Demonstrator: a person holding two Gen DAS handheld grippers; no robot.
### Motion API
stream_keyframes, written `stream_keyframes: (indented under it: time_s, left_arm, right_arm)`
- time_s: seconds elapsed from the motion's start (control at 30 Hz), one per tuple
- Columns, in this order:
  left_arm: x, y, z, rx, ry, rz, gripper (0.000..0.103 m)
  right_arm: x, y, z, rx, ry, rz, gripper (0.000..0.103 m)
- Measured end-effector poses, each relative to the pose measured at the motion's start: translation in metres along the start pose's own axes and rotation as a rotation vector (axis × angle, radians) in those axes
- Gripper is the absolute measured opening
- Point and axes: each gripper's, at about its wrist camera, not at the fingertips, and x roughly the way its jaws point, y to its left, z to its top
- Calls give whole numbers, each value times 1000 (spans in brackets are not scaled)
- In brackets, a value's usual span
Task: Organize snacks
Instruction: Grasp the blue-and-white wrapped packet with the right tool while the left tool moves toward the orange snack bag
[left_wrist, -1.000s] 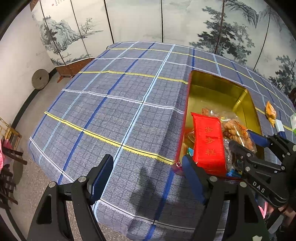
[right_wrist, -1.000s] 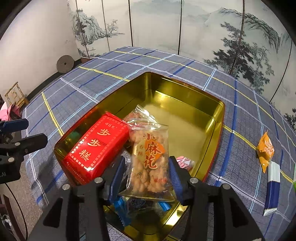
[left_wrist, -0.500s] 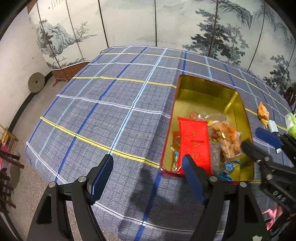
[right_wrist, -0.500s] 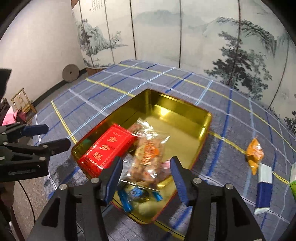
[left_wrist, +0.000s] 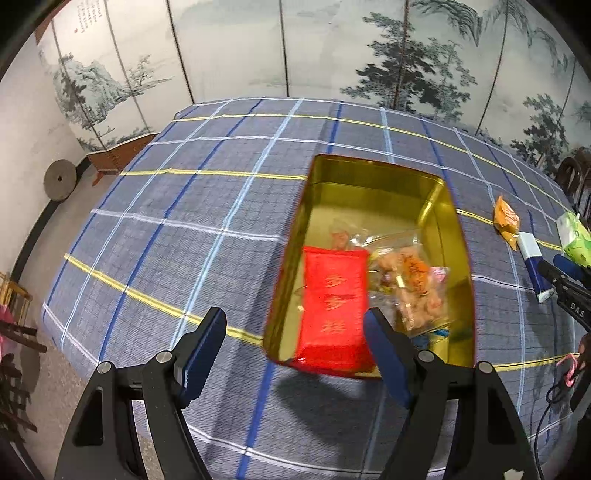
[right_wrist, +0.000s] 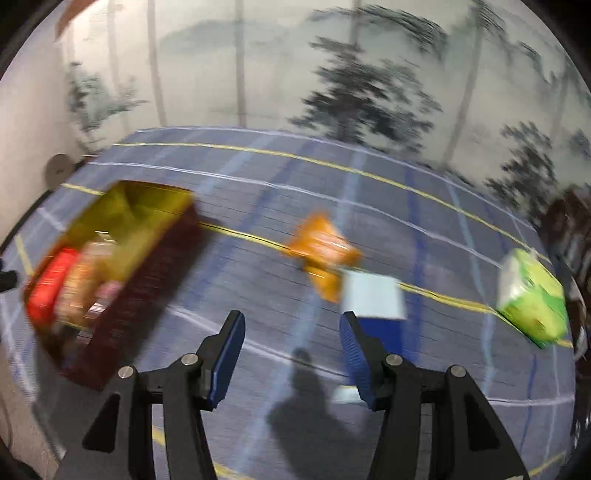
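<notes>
Looks like a home-style room, maybe a tea room: table under a blue plaid tablecloth (left_wrist: 192, 229), painted folding screen (left_wrist: 332, 48) of pines and mountains behind, round millstone (left_wrist: 59, 180) propped against the white wall, bare concrete floor.

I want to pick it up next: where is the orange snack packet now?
The orange snack packet lies on the checked tablecloth, right of the gold tin in the left wrist view, touching the blue-and-white packet.
</notes>
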Motion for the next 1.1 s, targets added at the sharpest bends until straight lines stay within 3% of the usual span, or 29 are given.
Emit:
stream_keyframes:
  time_s: [0.27, 0.87, 1.1]
  left_arm:
    - [5, -45, 16, 57, 14, -40, 74]
    - [15, -161, 32, 222, 19, -120, 74]
    - [25, -196, 39, 265, 18, -185, 74]
  right_arm:
    - [29, -49, -13, 50, 45, -35, 54]
    - [56, -60, -18, 92, 42, 19, 55]
    - [58, -64, -23, 92, 24, 31, 52]
